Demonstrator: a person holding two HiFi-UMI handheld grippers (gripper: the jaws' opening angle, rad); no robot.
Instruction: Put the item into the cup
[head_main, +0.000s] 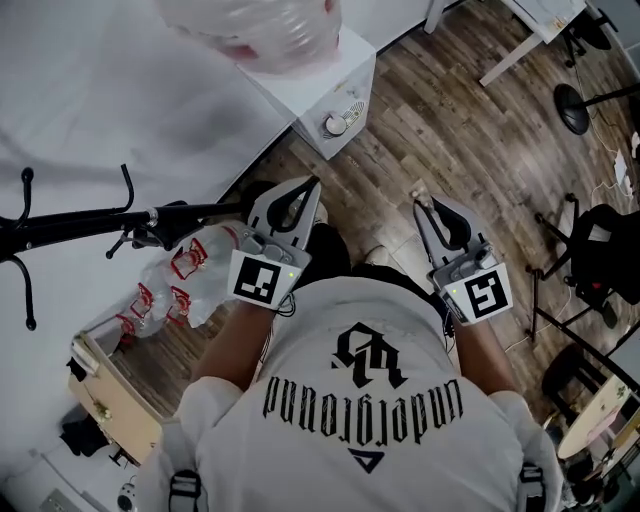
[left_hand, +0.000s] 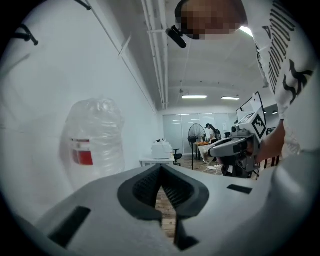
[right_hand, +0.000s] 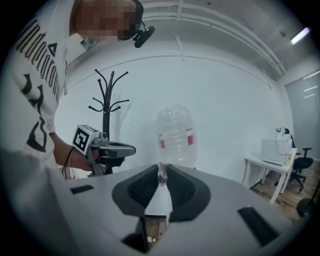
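My right gripper (head_main: 419, 193) is held out in front of the person's chest, over the wooden floor. It is shut on a small pale crumpled item (right_hand: 161, 173) pinched at the very tips of the pads. That item shows as a light speck (head_main: 417, 187) in the head view. My left gripper (head_main: 315, 185) is beside it at about the same height, shut with nothing between its tips (left_hand: 161, 168). Each gripper sees the other: the right gripper (left_hand: 214, 148) from the left gripper view, the left gripper (right_hand: 132, 149) from the right gripper view. No cup is in view.
A large clear water bottle (right_hand: 175, 134) with a red label stands ahead against the white wall. A black coat stand (head_main: 100, 220) reaches in from the left. A white table (head_main: 335, 80) with a small device is ahead. A bag of bottles (head_main: 175, 280) and a cardboard box (head_main: 110, 385) lie lower left.
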